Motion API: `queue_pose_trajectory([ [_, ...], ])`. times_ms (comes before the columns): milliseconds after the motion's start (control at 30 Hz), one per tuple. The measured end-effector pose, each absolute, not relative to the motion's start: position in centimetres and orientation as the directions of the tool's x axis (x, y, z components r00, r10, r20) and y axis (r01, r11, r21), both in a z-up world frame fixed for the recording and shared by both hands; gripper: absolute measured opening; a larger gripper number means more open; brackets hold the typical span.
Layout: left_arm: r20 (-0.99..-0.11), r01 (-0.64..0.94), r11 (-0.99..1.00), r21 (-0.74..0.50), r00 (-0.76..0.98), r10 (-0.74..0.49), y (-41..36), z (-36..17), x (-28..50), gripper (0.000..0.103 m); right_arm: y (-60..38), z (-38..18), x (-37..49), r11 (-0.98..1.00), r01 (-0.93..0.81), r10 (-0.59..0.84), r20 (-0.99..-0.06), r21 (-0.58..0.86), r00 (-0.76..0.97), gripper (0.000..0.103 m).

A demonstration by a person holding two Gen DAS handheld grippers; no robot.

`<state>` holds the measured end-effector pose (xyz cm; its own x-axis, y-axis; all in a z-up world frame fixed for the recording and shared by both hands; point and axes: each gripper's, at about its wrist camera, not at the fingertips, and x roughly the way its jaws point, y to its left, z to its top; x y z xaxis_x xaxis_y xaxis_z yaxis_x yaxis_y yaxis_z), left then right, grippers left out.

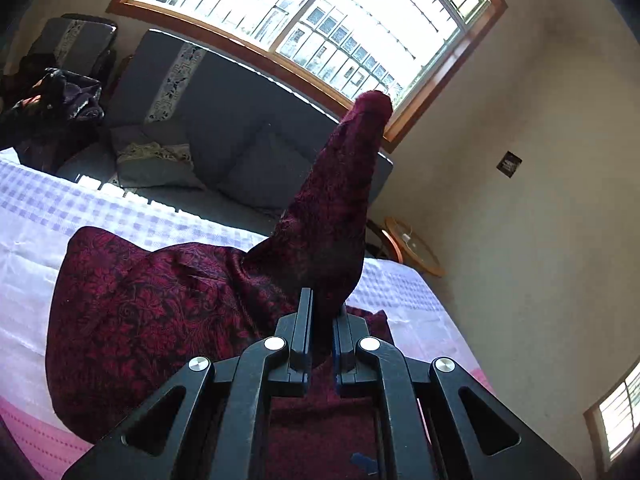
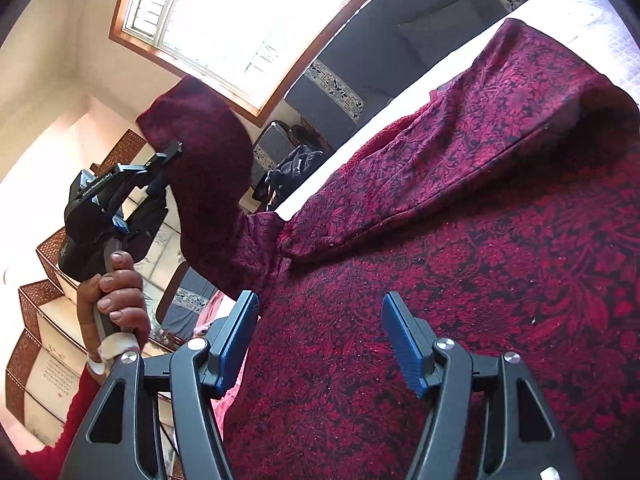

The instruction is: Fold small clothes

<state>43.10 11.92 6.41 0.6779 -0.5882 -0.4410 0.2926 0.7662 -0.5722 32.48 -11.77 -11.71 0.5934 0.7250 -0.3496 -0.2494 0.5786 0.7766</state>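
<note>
The garment [image 2: 460, 240] is a dark red top w/ a black leaf-and-flower weave, spread over the bed [image 1: 36, 232], filling most of the right half of the right wrist view. Judged soft, light and limp: it drapes in rounded folds and one sleeve [image 1: 340, 208] rises as a floppy cone toward the window [image 1: 304, 20] at top centre. The weave looks matte and slightly rough, so prob. not slippery; a pinch on a doubled edge should hold.

Left hand-held gripper [image 1: 322, 320] is closed tight on that sleeve, cloth bunched between the pads, sleeve end flopping above. In the right wrist view it sits at mid left, held by a hand [image 2: 116, 300].

Right hand-held gripper [image 2: 318, 334] is spread apart, blue ribbed pads [image 2: 404, 344] over the body cloth at lower centre, nothing pinched.

Best holds, as a guess: cuff, shoulder seam or hem, where the layers are thicker. Bed cover is white-lilac check, waffle-textured, pink at lower left.
</note>
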Motion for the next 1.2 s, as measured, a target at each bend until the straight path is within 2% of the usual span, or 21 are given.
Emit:
queue_pose_trajectory([
  [167, -0.513, 0.389, 0.775, -0.498, 0.589, -0.625, 2.8, 1.7, 43.8, 0.007, -14.2, -10.8, 31.7, 0.605, -0.248, 0.699, -0.356, 0.757, 0.620, 0.063],
  [233, -0.536, 0.425, 0.776, -0.467, 0.562, -0.630, 0.5, 0.4, 43.2, 0.018, -15.5, -10.3, 31.5, 0.608, -0.242, 0.687, -0.349, 0.756, 0.638, 0.063],
  [300, -0.575, 0.428, 0.799, -0.423, 0.555, -0.602, -1.2, -0.3, 42.1, 0.019, -17.1, -9.8, 31.5, 0.615, -0.226, 0.671, -0.350, 0.756, 0.654, 0.063],
  [333, -0.585, 0.429, 0.803, -0.414, 0.550, -0.596, -1.6, -0.5, 41.3, 0.024, -17.9, -9.5, 31.6, 0.611, -0.222, 0.668, -0.344, 0.760, 0.659, 0.063],
  [367, -0.594, 0.430, 0.805, -0.410, 0.544, -0.593, -1.6, -0.7, 40.3, 0.035, -18.7, -9.2, 31.8, 0.606, -0.219, 0.667, -0.338, 0.765, 0.664, 0.064],
  [400, -0.601, 0.425, 0.811, -0.403, 0.546, -0.585, -1.4, -0.6, 39.5, 0.065, -19.4, -8.9, 32.2, 0.605, -0.214, 0.665, -0.339, 0.767, 0.666, 0.065],
  [433, -0.593, 0.419, 0.819, -0.393, 0.566, -0.573, -0.9, -0.5, 38.2, 0.084, -20.2, -8.5, 32.7, 0.606, -0.205, 0.661, -0.343, 0.769, 0.668, 0.065],
  [467, -0.568, 0.413, 0.827, -0.382, 0.601, -0.563, -0.1, -0.3, 37.0, 0.087, -20.9, -8.2, 33.1, 0.609, -0.198, 0.653, -0.344, 0.768, 0.675, 0.065],
  [533, -0.522, 0.400, 0.845, -0.356, 0.665, -0.535, 2.3, -0.2, 34.9, 0.089, -22.4, -7.4, 34.3, 0.643, -0.182, 0.618, -0.365, 0.744, 0.696, 0.065],
  [600, -0.517, 0.346, 0.872, -0.346, 0.705, -0.485, 4.9, -0.7, 33.9, 0.089, -23.2, -6.5, 36.2, 0.703, -0.183, 0.587, -0.415, 0.687, 0.695, 0.065],
  [767, -0.538, 0.192, 0.887, -0.420, 0.734, -0.414, 9.9, -4.1, 33.0, 0.090, -23.4, -7.7, 42.4, 0.785, -0.131, 0.549, -0.582, 0.605, 0.600, 0.064],
  [867, -0.514, 0.106, 0.864, -0.492, 0.766, -0.386, 12.3, -6.5, 32.0, 0.090, -22.3, -9.4, 44.1, 0.800, -0.130, 0.555, -0.640, 0.585, 0.531, 0.057],
  [900, -0.517, 0.081, 0.840, -0.536, 0.756, -0.403, 13.1, -7.0, 32.1, 0.090, -21.8, -9.9, 44.3, 0.804, -0.136, 0.560, -0.659, 0.579, 0.502, 0.052],
  [967, -0.510, 0.042, 0.827, -0.560, 0.770, -0.384, 14.1, -7.4, 32.0, 0.090, -20.4, -10.4, 44.7, 0.835, -0.144, 0.528, -0.700, 0.531, 0.481, 0.034],
  [1000, -0.507, 0.033, 0.824, -0.565, 0.775, -0.379, 14.4, -7.4, 31.9, 0.090, -19.9, -10.6, 44.8, 0.844, -0.150, 0.517, -0.709, 0.514, 0.479, 0.011],
  [1100, -0.511, 0.012, 0.838, -0.546, 0.787, -0.345, 14.5, -7.3, 31.5, 0.090, -18.9, -9.7, 44.5, 0.850, -0.200, 0.514, -0.686, 0.487, 0.516, 0.009],
  [1200, -0.509, 0.003, 0.855, -0.518, 0.802, -0.312, 14.1, -6.8, 31.1, 0.090, -20.5, -5.8, 43.7, 0.852, -0.218, 0.494, -0.592, 0.477, 0.636, 0.008],
])
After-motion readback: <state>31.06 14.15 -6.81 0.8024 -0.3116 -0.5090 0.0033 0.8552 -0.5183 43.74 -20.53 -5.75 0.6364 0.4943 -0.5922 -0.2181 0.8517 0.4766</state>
